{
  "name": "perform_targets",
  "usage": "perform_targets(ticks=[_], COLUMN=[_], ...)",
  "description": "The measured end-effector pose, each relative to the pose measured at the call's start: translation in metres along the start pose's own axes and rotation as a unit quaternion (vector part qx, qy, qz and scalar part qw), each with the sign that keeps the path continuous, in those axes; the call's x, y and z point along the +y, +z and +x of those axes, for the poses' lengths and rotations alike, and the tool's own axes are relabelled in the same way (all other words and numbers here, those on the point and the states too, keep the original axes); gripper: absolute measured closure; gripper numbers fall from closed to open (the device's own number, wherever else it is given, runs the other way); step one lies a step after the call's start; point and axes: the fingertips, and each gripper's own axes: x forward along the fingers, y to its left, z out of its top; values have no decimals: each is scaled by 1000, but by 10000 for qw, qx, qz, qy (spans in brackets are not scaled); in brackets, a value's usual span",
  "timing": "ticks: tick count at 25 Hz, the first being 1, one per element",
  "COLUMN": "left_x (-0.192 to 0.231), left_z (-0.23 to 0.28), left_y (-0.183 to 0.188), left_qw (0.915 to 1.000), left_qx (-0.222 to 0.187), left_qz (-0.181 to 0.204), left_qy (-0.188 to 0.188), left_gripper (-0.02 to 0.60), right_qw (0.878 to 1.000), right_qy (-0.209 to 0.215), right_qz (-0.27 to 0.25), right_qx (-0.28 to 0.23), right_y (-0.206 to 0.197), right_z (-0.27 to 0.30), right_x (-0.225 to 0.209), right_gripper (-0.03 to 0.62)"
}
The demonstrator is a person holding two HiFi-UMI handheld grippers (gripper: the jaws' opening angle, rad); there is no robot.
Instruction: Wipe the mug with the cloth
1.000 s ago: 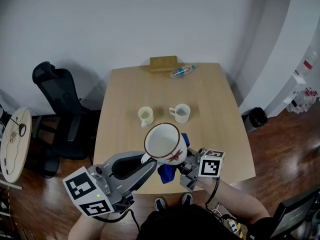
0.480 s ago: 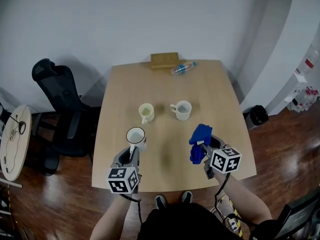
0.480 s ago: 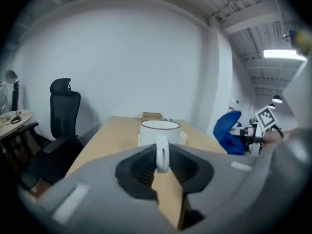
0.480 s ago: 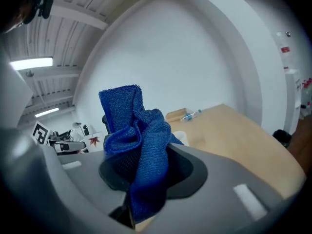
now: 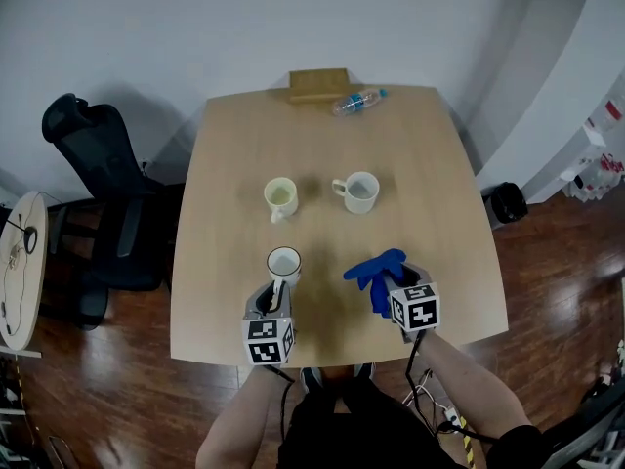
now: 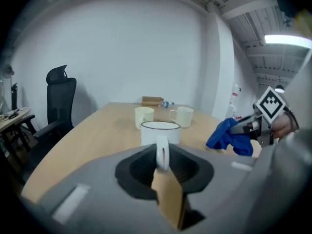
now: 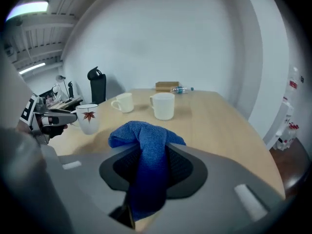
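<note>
1. Left gripper jaws were clamped on the handle of the mug, which was held upright over the counter.
2. Right gripper jaws were clamped on the blue cloth, held right of the mug and apart from it.

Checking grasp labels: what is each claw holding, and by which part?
Left claw holds the mug by its handle. Right claw pinches the blue cloth by a bunched part, the rest spilling forward.
</note>
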Motion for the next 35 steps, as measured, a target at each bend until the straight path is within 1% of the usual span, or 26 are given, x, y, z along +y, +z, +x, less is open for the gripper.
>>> perform_targets(ticks=[3,7,11,13,16,19,21,22,23,24,25,26,29,31,33,35], left_x=[2,0,0,1,3,3,1,-1,-2,-2,-1,1,12,20,25,24], left_z=[6,4,3,1,-1,-1,1,2,2,1,-1,-5,-24,-41,-62,-85], left_y=[-14,-22,-26,-32,-45,-50,-52,-54,-56,-58,-59,-58,-49,-41,-26,-5], left_qw=[9999,9998,10000,10000,9997,9993,9988,9982,9973,9962,9953,9948,9947,9946,9948,9945], left_qx=[43,-50,-61,-3,188,329,448,534,627,710,766,781,696,642,442,121], left_qz=[-61,-171,-27,-38,-91,-138,-209,-274,-358,-443,-511,-561,-694,-775,-887,-974], left_qy=[74,83,49,51,97,130,38,-58,-165,-256,-316,-341,-313,-267,-248,-354], left_gripper=[514,514,511,509,505,500,500,474,419,378,338,320,319,319,321,324], right_qw=[9997,9988,9979,9970,9950,9956,9969,9967,9954,9935,9919,9913,9912,9894,9859,9814], right_qy=[-2,-32,-125,-197,-205,-63,154,293,423,523,583,608,601,597,714,950], right_qz=[-53,-110,-134,-283,-508,-297,74,354,660,924,1089,1152,1170,1272,1382,1420], right_qx=[221,478,621,689,833,881,769,665,542,413,292,182,-118,-353,-616,-870], right_y=[-14,-31,-41,-44,-46,-45,-43,-41,-37,-33,-29,-24,-10,-2,10,23], right_z=[16,30,39,43,45,45,44,43,40,35,30,23,-3,-25,-49,-75], right_x=[1,3,4,6,8,7,7,7,7,6,4,2,-6,-12,-14,-10], right_gripper=[464,464,451,442,428,422,416,411,403,391,373,364,363,393,429,445])
